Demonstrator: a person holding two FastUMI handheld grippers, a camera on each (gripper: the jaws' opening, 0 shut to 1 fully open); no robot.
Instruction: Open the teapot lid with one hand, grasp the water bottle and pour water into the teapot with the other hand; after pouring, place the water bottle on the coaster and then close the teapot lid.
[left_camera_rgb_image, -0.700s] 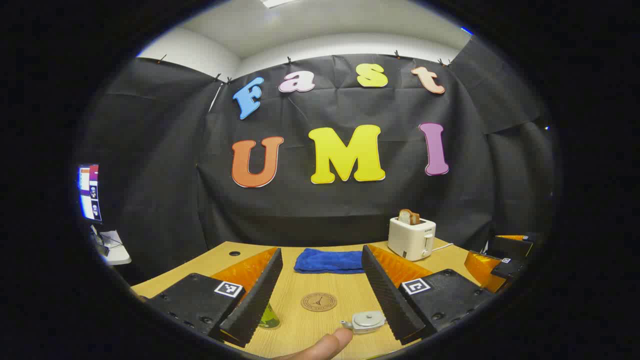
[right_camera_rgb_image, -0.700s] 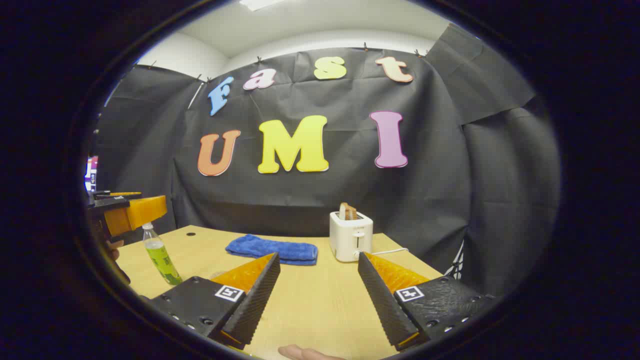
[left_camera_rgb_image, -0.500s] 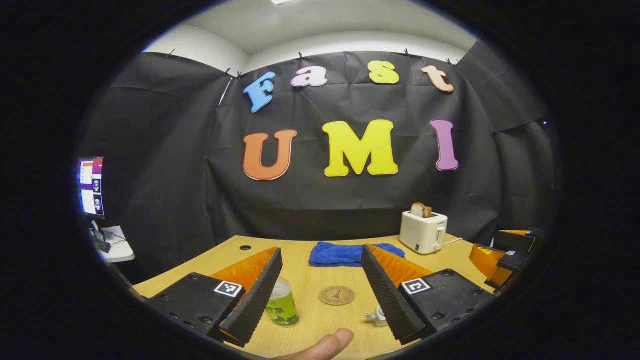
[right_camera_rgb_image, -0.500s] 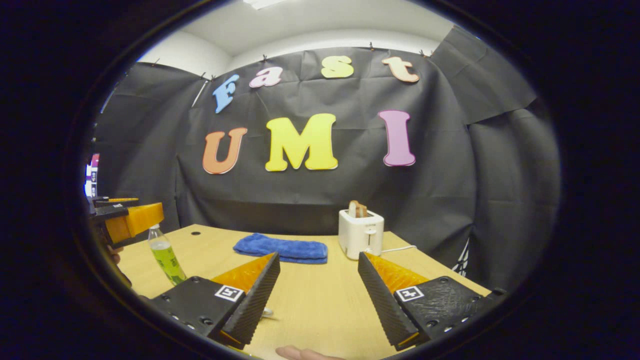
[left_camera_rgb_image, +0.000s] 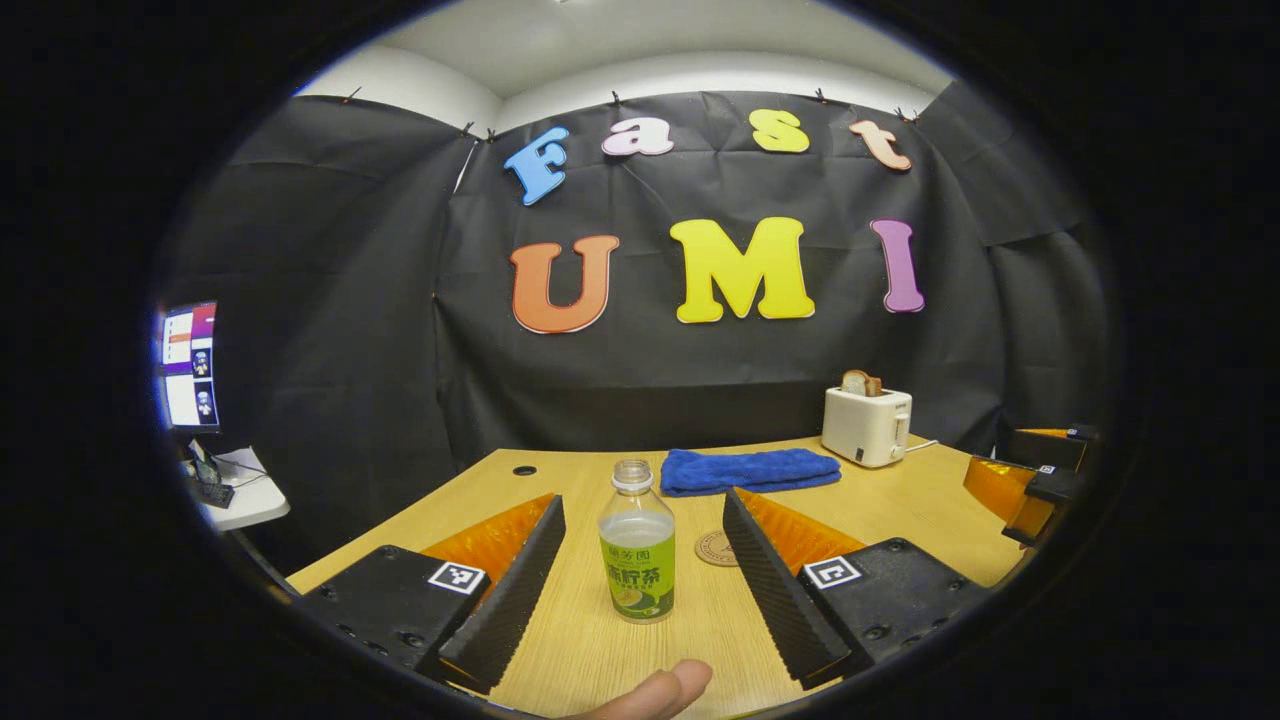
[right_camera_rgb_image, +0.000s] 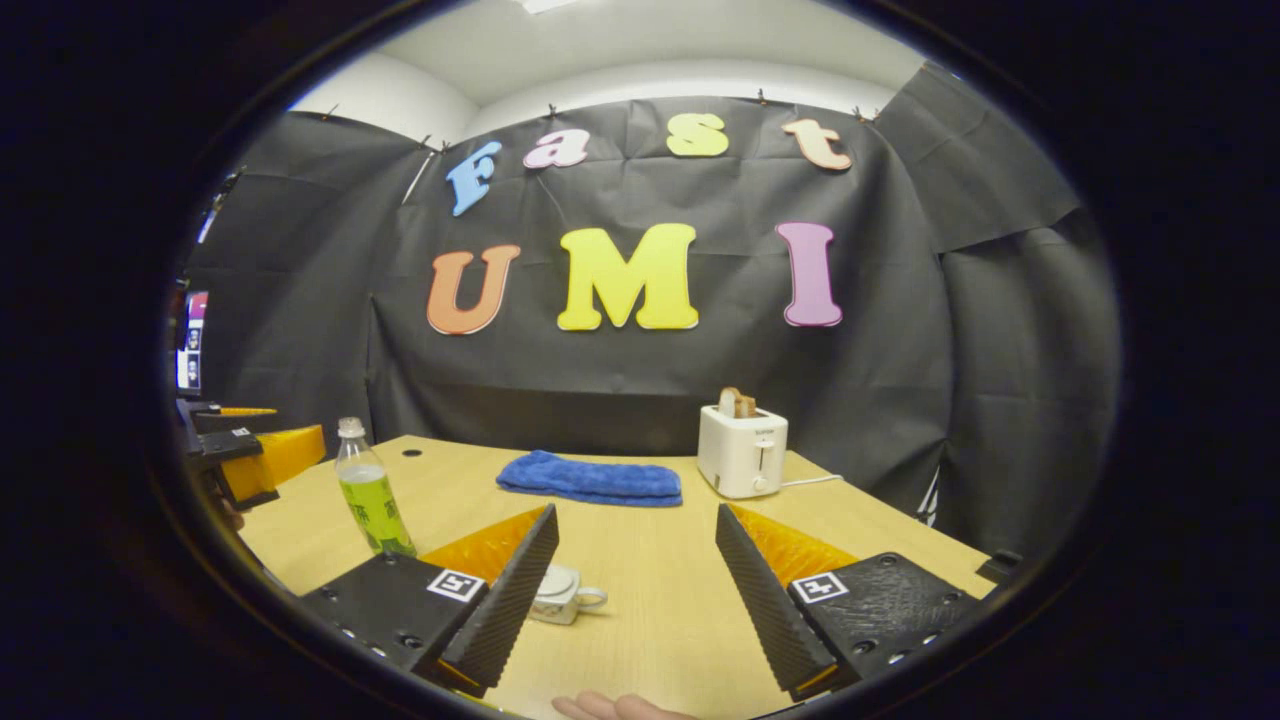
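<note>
Currently both claws wide, holding nothing.
Left claw (left_camera_rgb_image: 640, 580) brackets the clear uncapped bottle of green drink (left_camera_rgb_image: 637, 555), upright on the light wooden desk (left_camera_rgb_image: 900, 500), no contact. Round brown coaster (left_camera_rgb_image: 716, 548) just behind it. Right claw (right_camera_rgb_image: 637, 590) sits over the desk; small white lidded teapot (right_camera_rgb_image: 560, 593) beside its left finger.

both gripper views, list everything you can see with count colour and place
water bottle: 1, clear with green label, no cap, upright between the left claw's fingers, untouched
coaster: 1, brown, round, behind the bottle
teapot: 1, white, lid on, partly hidden by a right claw finger
towel: 1, blue, folded, far side of the table
toaster: 1, white, bread in slot, beside the towel
table: 1, light wood
monitor: 1, lit, off the table
left claw: open
right claw: open
fingertip: 1, bottom edge
</note>
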